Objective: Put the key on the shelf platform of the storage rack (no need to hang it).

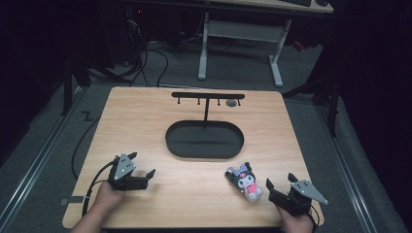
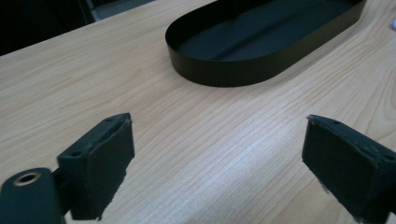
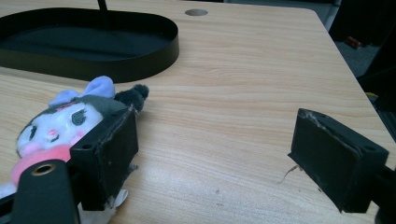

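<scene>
While both hand-held grippers rest open on the light wooden surface point(image 1: 145, 121), the small black-and-pink plush doll point(image 1: 247, 181) lies at lower right, just beside the right hand-held gripper point(image 1: 279, 187); the left hand-held gripper point(image 1: 143, 174) sits at lower left.

The high view looks forward and down from above the person's side, taking in the whole worktop point(image 1: 145, 121). Each gripper view sits low and close — skimming the wood along its own fingers. All three share the black oval tray point(image 1: 170, 141) point(image 2: 219, 74) point(image 3: 154, 56); the plush toy point(image 1: 247, 182) point(image 3: 70, 121) appears in the high and right gripper views.
</scene>
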